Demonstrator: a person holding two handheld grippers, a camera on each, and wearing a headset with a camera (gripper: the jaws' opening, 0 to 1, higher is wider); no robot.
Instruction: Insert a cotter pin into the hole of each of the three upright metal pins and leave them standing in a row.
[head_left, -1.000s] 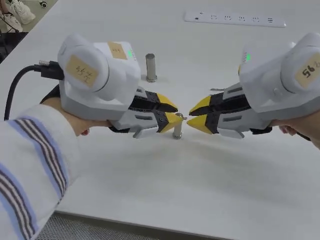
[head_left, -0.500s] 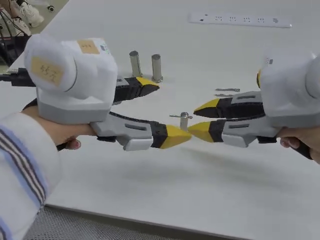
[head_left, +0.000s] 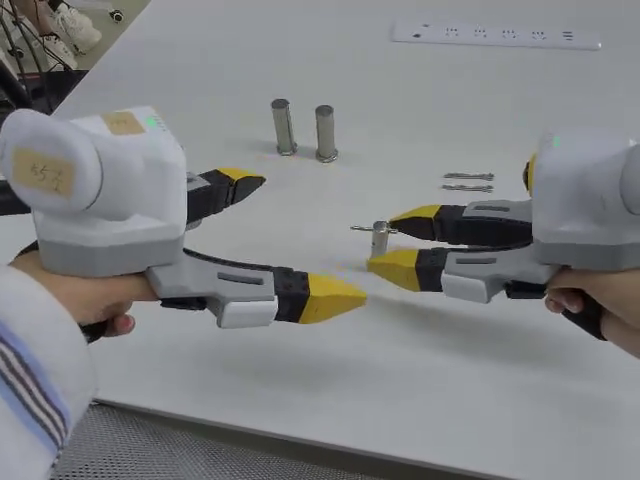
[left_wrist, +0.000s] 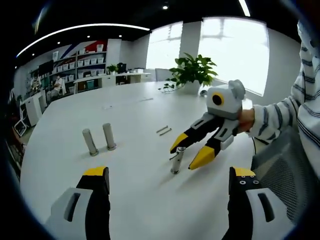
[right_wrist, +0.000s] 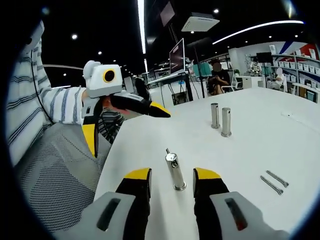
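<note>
Three metal pins stand upright on the counter (head_left: 440, 390).

- **Fitted pin:** The fitted pin (head_left: 380, 241) is just right of centre in the head view. A cotter pin (head_left: 361, 229) goes through its cross-hole, with the tail poking out to the left.
- **Unfitted pins:** The left bare pin (head_left: 282, 127) and the right bare pin (head_left: 326, 133) stand side by side at upper centre, well apart from the fitted one.
- **Spares:** Two spare cotter pins (head_left: 468, 187) lie flat at right of centre.

Handling, as a judgement:
- The pins look like solid, stiff, smooth metal on a narrow flared foot, so they should tip easily under a side push. Take hold at mid-shaft, below the hole, and leave the hole clear.
- The cotter pins look like thin, light wire, likely to bend or skate on the counter. Pinch one near an end with the legs left free.

Grippers:
- **Right hand-held gripper (left_wrist: 183, 157):** released. Its jaws stand either side of the fitted pin, and its own view shows a gap on both sides.
- **Left hand-held gripper (head_left: 313, 236):** released and spread wide at lower left to centre, grasping nothing.
</note>
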